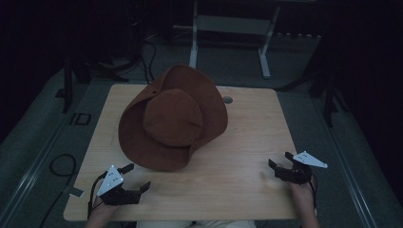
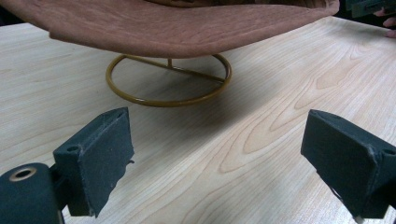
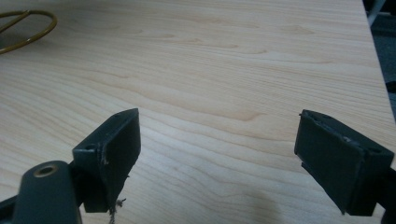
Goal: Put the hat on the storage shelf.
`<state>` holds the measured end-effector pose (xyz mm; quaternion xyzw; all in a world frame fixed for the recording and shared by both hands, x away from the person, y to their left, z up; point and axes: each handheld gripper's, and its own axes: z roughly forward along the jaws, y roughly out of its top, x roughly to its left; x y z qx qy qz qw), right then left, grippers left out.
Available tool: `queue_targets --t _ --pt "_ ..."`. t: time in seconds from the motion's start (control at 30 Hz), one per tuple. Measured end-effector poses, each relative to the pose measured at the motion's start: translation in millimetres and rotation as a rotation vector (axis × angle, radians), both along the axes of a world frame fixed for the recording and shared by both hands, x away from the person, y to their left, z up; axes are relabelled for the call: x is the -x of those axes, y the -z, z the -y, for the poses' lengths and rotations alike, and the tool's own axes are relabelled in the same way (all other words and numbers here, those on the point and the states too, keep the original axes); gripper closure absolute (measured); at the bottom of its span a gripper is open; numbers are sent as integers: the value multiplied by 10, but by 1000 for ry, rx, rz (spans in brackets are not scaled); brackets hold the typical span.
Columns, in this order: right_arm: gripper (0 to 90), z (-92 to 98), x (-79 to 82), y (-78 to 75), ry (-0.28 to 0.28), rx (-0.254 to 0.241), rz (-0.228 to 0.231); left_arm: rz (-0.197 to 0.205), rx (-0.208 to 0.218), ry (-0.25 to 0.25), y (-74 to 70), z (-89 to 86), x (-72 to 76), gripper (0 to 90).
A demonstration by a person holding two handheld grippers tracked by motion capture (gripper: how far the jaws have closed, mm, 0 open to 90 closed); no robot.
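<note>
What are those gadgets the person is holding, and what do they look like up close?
Each hand holds a black claw tool with two blocky, flat-faced jaws. The left claw and right claw each carry a pale grey three-cornered plate on top, the left one's dotted with small holes. Dark cables trail from them. The forearms are bare, no sleeves.

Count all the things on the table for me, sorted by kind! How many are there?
Brown hat: 1
Gold wire stand under the hat: 1
Grippers held in hands, left gripper and right gripper, both open: 2
Total: 4
</note>
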<state>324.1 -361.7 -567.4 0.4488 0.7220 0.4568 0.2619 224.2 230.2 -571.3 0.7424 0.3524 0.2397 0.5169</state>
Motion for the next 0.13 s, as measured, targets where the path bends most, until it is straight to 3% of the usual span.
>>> queue_targets --t 0.13 --pt "146 2 -5 0 -3 -5 -8 1 -1 1 -1 -4 1 95"
